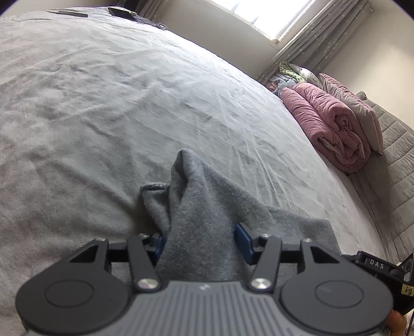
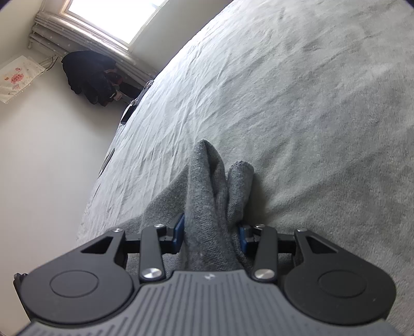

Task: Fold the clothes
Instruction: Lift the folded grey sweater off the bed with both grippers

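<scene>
A grey knit garment (image 1: 196, 206) bunches up between the blue pads of my left gripper (image 1: 200, 243), which is shut on it; a fold sticks up past the fingers and the rest trails right over the bed. In the right wrist view the same grey garment (image 2: 209, 206) rises in two folds between the pads of my right gripper (image 2: 211, 236), also shut on the cloth. Both grippers sit low over the pale grey bedsheet (image 1: 129, 103). The rest of the garment is hidden under the grippers.
A rolled pink quilt (image 1: 328, 124) and a pillow (image 1: 362, 111) lie at the bed's right edge, with a grey quilted headboard (image 1: 393, 165) beyond. Flat dark items (image 1: 121, 11) rest at the far edge. Dark clothing (image 2: 90, 75) hangs below the window (image 2: 113, 18); a white wall runs along the bed's left.
</scene>
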Available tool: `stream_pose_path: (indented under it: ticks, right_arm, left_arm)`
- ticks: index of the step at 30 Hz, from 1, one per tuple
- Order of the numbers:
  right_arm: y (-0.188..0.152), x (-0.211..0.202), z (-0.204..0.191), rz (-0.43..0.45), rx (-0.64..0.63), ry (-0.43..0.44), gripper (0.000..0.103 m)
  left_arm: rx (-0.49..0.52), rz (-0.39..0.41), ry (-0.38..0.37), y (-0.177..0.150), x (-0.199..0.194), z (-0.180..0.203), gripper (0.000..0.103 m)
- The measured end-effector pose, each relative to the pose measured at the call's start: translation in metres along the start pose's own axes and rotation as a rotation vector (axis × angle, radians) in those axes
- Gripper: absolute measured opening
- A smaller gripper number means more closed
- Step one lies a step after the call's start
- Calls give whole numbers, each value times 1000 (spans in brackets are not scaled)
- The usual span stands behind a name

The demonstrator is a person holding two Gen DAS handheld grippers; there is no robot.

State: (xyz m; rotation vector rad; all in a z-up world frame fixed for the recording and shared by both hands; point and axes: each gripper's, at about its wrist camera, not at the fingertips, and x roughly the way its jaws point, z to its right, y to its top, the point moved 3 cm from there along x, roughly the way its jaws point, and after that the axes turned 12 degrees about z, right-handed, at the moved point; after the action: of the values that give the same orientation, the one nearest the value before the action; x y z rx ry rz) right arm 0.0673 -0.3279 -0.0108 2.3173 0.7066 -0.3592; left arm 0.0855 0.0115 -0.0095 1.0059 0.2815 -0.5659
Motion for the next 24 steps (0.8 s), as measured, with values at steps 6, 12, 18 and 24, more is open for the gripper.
stream_pose_path:
  ticks: [6, 12, 18, 24]
  right_arm:
    - [-5, -8, 3, 13, 6, 4, 44]
    - [-4, -5, 3, 4, -3, 10, 45]
    - [-3, 0, 0, -1, -12, 14, 45]
    - [-1, 6, -5, -2, -12, 14, 47]
  left_arm:
    - [-6, -2, -11, -1, 1, 1, 60]
    - [-13, -5, -22, -2, 1, 0, 60]
    - [10, -4, -17, -4, 1, 2, 60]
    - [44, -4, -14, -5, 1, 5, 60]
